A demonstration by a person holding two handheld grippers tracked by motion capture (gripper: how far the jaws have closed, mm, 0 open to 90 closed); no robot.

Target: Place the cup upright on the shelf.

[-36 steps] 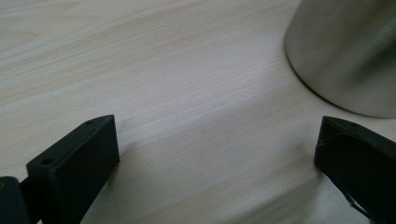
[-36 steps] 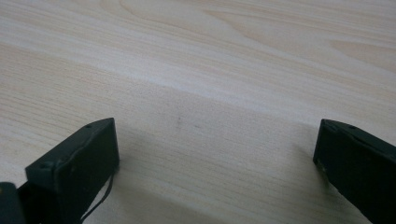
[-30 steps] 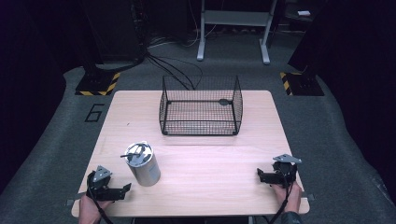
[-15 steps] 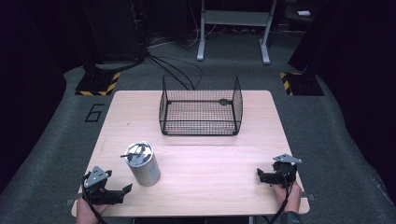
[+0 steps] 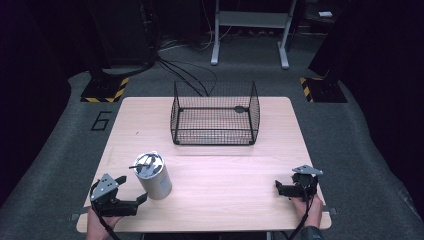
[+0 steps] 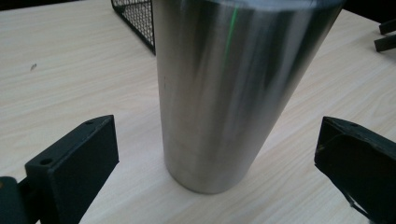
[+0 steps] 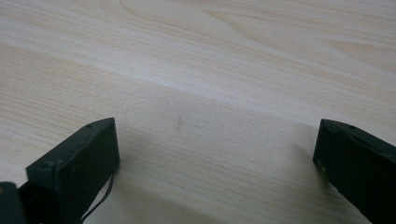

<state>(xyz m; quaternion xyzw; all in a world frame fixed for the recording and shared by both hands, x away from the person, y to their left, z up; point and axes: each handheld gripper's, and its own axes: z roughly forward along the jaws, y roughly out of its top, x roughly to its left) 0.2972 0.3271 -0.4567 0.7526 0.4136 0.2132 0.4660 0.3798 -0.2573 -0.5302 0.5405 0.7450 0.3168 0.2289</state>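
Observation:
A brushed-metal cylinder [image 5: 153, 176] stands upright on the wooden table [image 5: 225, 170] at the front left, with something small and dark across its top. My left gripper [image 5: 131, 189] is open just left of it, its jaws reaching toward the cylinder's base. In the left gripper view the cylinder [image 6: 224, 93] stands between and just beyond the wide-apart jaws of my left gripper [image 6: 218, 137], touching neither. My right gripper [image 5: 278, 188] rests near the front right edge, open. In its own view my right gripper [image 7: 217, 140] has bare wood between its jaws.
A black wire basket [image 5: 215, 114] stands at the back middle of the table, open at the top; its corner [image 6: 135, 18] shows behind the cylinder. Bare wood lies between the two grippers. Dark floor, cables and stands surround the table.
My left gripper has shifted and turned so its jaws reach closer around the cylinder's base. The right gripper, cylinder and basket have not moved.

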